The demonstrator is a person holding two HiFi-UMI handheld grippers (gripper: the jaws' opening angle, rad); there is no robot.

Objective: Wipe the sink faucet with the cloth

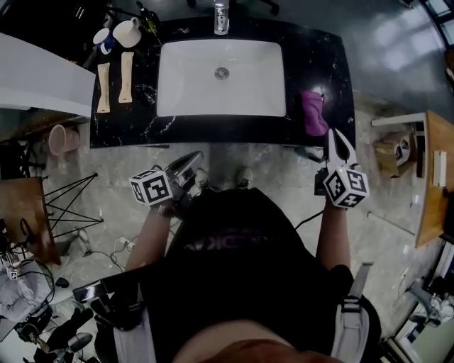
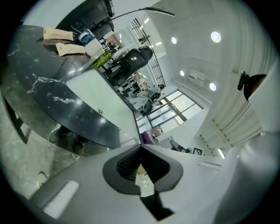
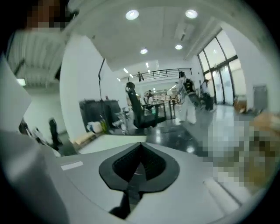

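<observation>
The chrome faucet (image 1: 221, 17) stands at the far edge of the white sink (image 1: 177, 99), which is set in a black marble counter (image 1: 319, 64). A purple cloth (image 1: 313, 113) lies bunched on the counter's right end. My right gripper (image 1: 332, 136) is shut and empty, its tips just in front of the counter edge below the cloth. My left gripper (image 1: 193, 160) is also shut and empty, held low in front of the counter's middle. In the left gripper view the shut jaws (image 2: 141, 148) point along the counter toward the cloth (image 2: 148, 138). The right gripper view shows shut jaws (image 3: 141, 146) facing the room.
Two cream tubes (image 1: 113, 81) and cups (image 1: 117, 32) sit on the counter's left end. A pink bin (image 1: 62, 138) and a black wire stand (image 1: 67, 202) are on the floor at left. A wooden table (image 1: 433, 177) and a cardboard box (image 1: 394, 152) stand at right.
</observation>
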